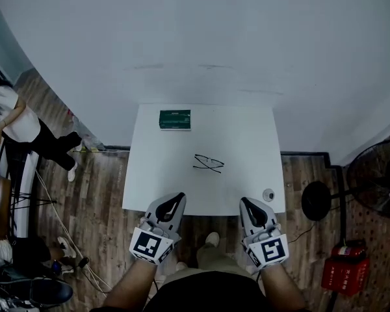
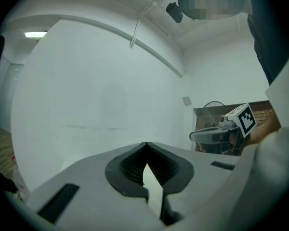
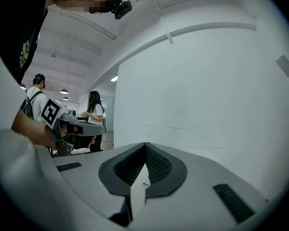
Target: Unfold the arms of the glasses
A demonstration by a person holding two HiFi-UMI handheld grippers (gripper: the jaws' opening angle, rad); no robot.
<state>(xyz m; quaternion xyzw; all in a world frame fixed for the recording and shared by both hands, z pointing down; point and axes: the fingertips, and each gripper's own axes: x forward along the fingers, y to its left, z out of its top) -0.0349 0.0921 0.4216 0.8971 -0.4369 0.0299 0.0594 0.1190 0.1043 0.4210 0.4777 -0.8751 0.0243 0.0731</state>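
At the far left of the head view, a person in a white top (image 1: pixel 10 119) stands on the wooden floor (image 1: pixel 97 187), well away from your table (image 1: pixel 247 135). Your left gripper (image 1: pixel 175 197) sits at the lower centre-left, just off the table's near edge. In the left gripper view its jaws are together, tips meeting, with nothing between them (image 2: pixel 145 144). A green box (image 1: pixel 175 119) lies near the table's far edge, left of centre. The glasses (image 1: pixel 208 163) lie flat in the middle of the white top, their arms crossing each other, apart from both grippers. Your right gripper (image 1: pixel 247 203) sits at the lower centre-right, its jaws likewise pressed together and empty (image 3: pixel 145 144). A small round object (image 1: pixel 268 194) rests by the near right corner. A floor fan (image 1: pixel 377 177) stands at the right edge.
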